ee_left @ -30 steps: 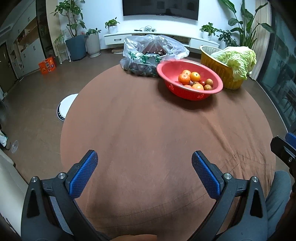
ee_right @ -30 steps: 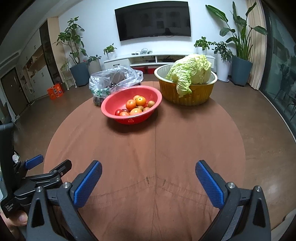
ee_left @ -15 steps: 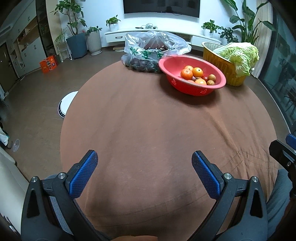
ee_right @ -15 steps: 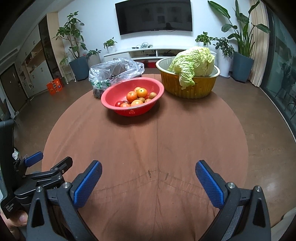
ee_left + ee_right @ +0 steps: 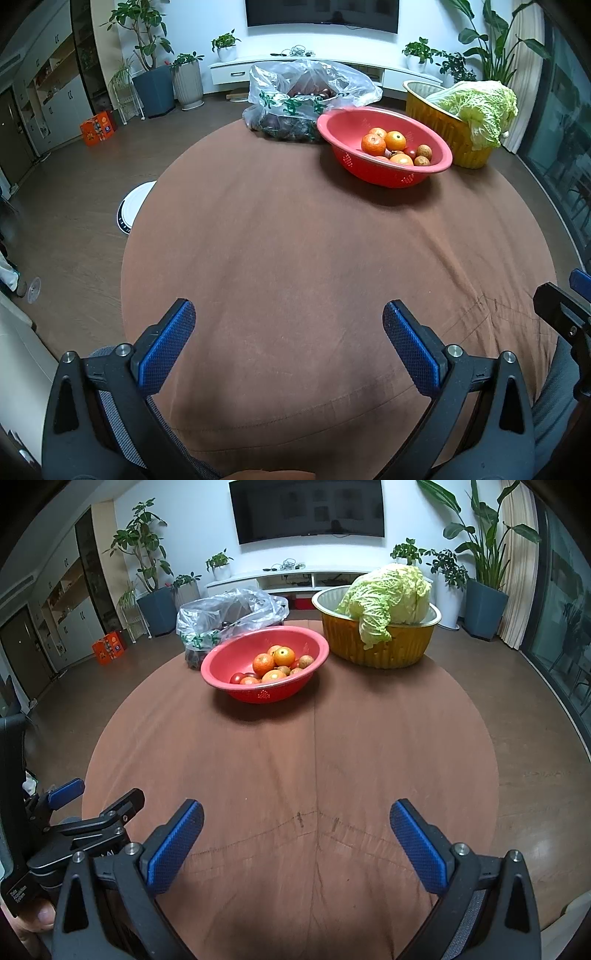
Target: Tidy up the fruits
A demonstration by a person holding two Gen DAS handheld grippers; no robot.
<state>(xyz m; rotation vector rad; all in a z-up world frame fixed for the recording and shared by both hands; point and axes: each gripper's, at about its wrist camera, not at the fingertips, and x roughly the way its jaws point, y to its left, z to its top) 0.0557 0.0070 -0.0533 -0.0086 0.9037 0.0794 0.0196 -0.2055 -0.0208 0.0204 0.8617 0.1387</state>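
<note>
A red colander bowl [image 5: 354, 122] [image 5: 236, 653] stands at the far side of the round brown table [image 5: 295, 258] [image 5: 295, 757]. It holds oranges [image 5: 373, 144] [image 5: 284, 656], small brown fruits and red ones. Behind it lies a clear plastic bag [image 5: 295, 96] [image 5: 229, 609] with dark fruits inside. My left gripper [image 5: 288, 321] is open and empty over the near table edge. My right gripper [image 5: 295, 819] is open and empty, also near the front edge. The left gripper's body shows at the lower left of the right wrist view [image 5: 74, 823].
A yellow basin [image 5: 443, 122] [image 5: 380, 642] with a napa cabbage [image 5: 480, 103] [image 5: 391, 594] stands right of the red bowl. A white round device [image 5: 129, 206] sits on the floor left of the table. Potted plants and a TV stand line the far wall.
Both views have shifted slightly; the bowl, bag and basin sit a little further off than a second ago. Both grippers stay open and empty.
</note>
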